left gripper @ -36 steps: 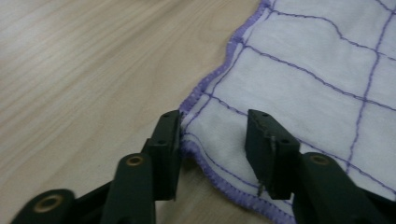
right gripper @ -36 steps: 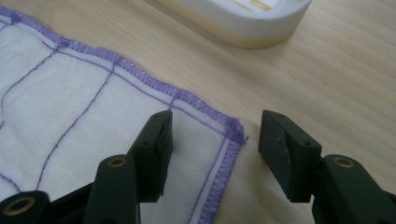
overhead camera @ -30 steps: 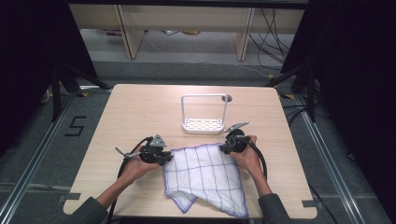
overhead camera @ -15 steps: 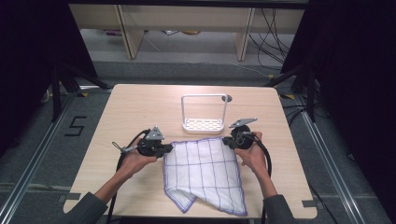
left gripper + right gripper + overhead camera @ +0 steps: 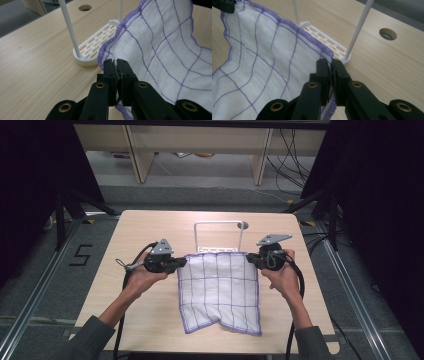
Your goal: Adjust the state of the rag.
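Cloth: you are holding the white cloth (image 5: 219, 290) with purple grid lines stretched between your two grippers above the wooden table (image 5: 150, 227). Its top edge is running left to right, its long axis is hanging down toward you, and its lower edge is lying rumpled on the table near your side.
Left gripper: your left gripper (image 5: 176, 263) is pinching the cloth's upper left corner; in the left gripper view the jaws are pressing together on the purple hem (image 5: 117, 72).
Rack: the white rack (image 5: 218, 237) with two thin upright posts and a slotted base is standing just behind the cloth's top edge, near the middle of the table.
Hole: a round hole (image 5: 242, 225) is sitting in the tabletop just right of the rack.
Right gripper: your right gripper (image 5: 254, 259) is clamping the upper right corner, jaws closed on the hem (image 5: 330, 72).
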